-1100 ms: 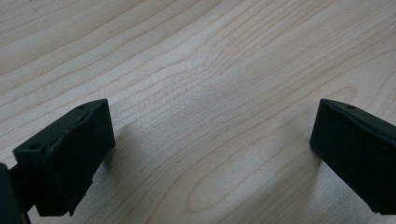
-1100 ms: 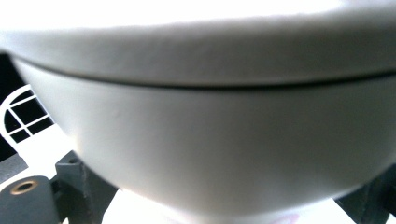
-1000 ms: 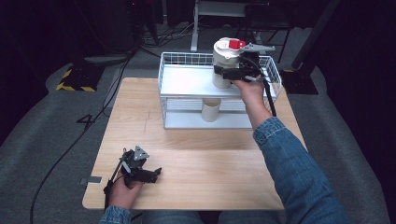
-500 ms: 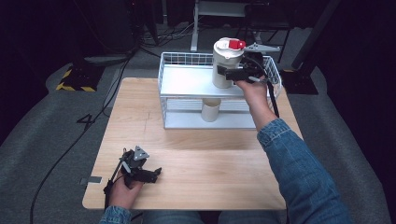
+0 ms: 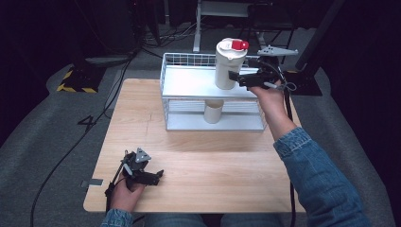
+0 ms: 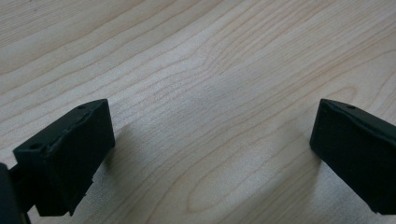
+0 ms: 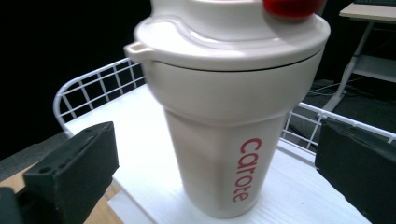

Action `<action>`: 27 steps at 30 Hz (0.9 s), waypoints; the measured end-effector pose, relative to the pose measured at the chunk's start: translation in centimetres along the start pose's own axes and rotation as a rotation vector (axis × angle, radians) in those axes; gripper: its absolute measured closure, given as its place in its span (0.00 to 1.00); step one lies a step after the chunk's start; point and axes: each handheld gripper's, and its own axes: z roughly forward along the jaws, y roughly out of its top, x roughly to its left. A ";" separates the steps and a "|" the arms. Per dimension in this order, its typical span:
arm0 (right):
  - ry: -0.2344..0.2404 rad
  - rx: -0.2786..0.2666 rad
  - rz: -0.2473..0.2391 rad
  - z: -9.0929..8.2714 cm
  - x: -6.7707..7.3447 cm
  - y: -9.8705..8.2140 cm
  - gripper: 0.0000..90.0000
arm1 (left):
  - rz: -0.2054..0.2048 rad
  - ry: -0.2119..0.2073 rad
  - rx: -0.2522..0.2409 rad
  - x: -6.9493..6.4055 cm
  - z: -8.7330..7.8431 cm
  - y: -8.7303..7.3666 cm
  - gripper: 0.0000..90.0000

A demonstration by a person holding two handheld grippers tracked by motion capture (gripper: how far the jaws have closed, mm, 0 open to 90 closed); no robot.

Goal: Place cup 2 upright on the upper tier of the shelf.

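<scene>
A cream tumbler (image 5: 230,64) with a red cap stands upright on the top shelf of a white wire rack (image 5: 189,81). My right gripper (image 5: 239,78) is open at the tumbler's right side. In the right gripper view the tumbler (image 7: 224,116), marked "carote" in red, stands between the jaws of my right gripper (image 7: 215,163), and a gap shows on each side. A second cream cup (image 5: 213,112) stands on the rack's lower shelf. My left gripper (image 5: 153,176) rests open near the table's front left, with only bare wood between the jaws of my left gripper (image 6: 210,149).
The rack stands at the far middle of the wooden table (image 5: 213,161), with wire walls around its white shelf (image 7: 140,130). Dark floor with cables and a yellow-black striped plate (image 5: 75,81) lies to the left, and table legs (image 5: 198,23) stand behind.
My right hand has shifted slightly lower and toward me beside the tumbler. The tumbler stays on the top shelf. My left gripper has not moved.
</scene>
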 end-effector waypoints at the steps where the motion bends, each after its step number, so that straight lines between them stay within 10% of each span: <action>1: 0.006 -0.001 -0.003 -0.3 0.1 0.0 0.00 | 0.000 0.000 0.000 0.0 0.0 0.0 0.00; 27: 0.031 -0.015 -0.082 -8.9 1.4 -3.0 0.01 | -0.002 0.003 -0.003 -0.1 -0.1 -0.1 0.00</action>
